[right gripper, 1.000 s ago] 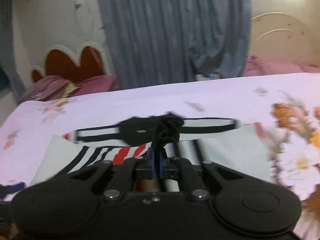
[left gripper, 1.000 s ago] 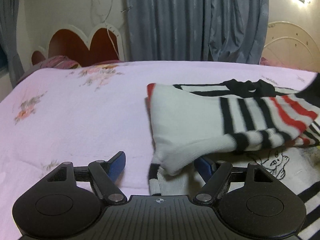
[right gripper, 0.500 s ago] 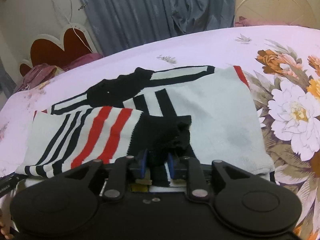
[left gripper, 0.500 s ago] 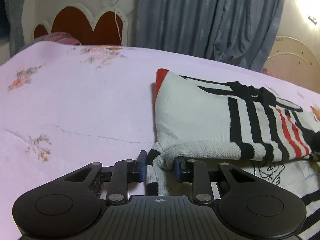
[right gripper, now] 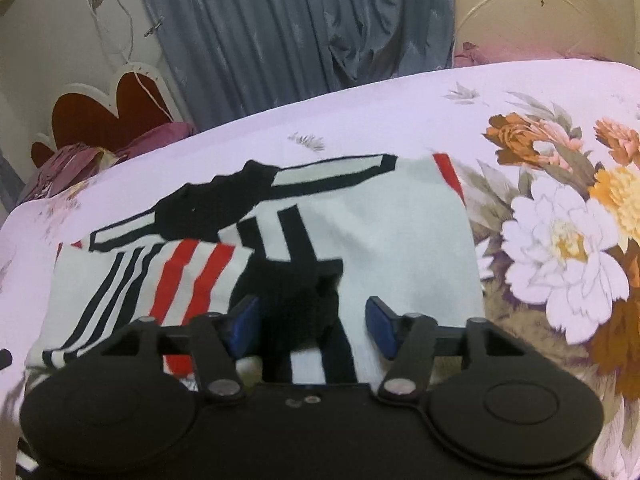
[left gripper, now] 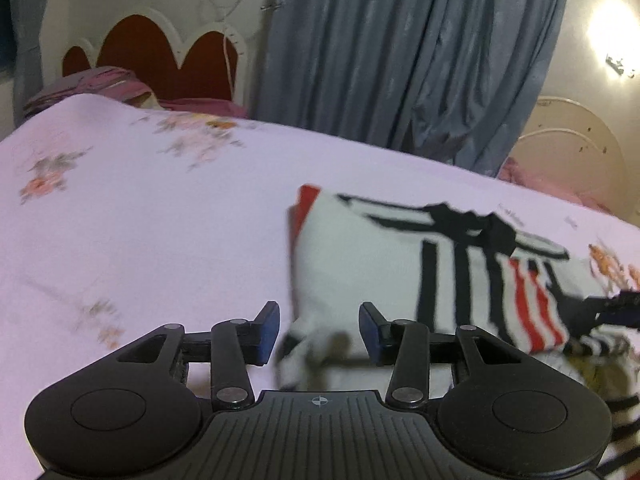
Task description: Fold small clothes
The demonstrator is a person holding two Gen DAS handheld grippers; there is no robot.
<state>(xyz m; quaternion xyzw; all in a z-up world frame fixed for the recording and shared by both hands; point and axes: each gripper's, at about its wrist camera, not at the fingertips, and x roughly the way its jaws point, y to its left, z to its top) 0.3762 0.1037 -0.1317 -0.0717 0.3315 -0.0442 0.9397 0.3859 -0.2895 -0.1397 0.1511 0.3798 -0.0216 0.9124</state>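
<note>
The striped sweater lies on the bed, toward its right side, both sleeves already folded across the body. The left hand-held gripper and right hand-held gripper are opening, pads clear of the knit between them. Judging from this, 2 sleeve folds are done; folding the body remains.

Blurry all over in the left wrist view, most of all the near corner of the striped sweater. Sweater's right side cut off by the picture edge. Near edge of it hidden behind the right gripper. Small dark thing at far right too fuzzy to name.
</note>
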